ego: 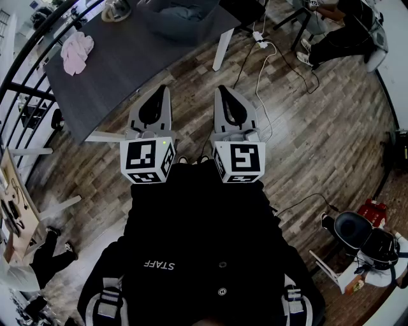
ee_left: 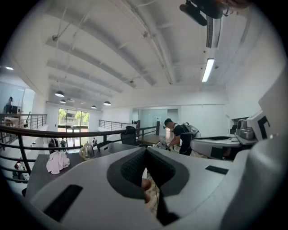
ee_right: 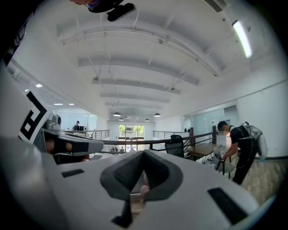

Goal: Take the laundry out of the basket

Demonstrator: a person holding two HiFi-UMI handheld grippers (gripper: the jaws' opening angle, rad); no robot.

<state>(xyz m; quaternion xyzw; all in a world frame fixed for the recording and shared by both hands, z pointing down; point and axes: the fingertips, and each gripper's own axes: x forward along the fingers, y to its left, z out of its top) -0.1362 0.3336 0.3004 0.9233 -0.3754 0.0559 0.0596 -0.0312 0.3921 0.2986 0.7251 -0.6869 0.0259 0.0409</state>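
Your left claw [ego: 157, 92], right claw [ego: 224, 92]: both clenched, empty, well short of basket [ego: 167, 30]. Laundry [ego: 183, 9] inside basket: likely soft, light, floppy. Open up, pinch raised fold, expect drape.

The head camera looks steeply down onto the brown wood-plank floor [ego: 306, 127], with the left hand-held gripper [ego: 159, 92] and right hand-held gripper [ego: 224, 91] close at centre frame. Each gripper camera sits just behind its own jaws, facing roughly level across the room. Head and left gripper views share the dark grey worktop [ego: 127, 63] bearing a crumpled pink cloth [ego: 76, 52].
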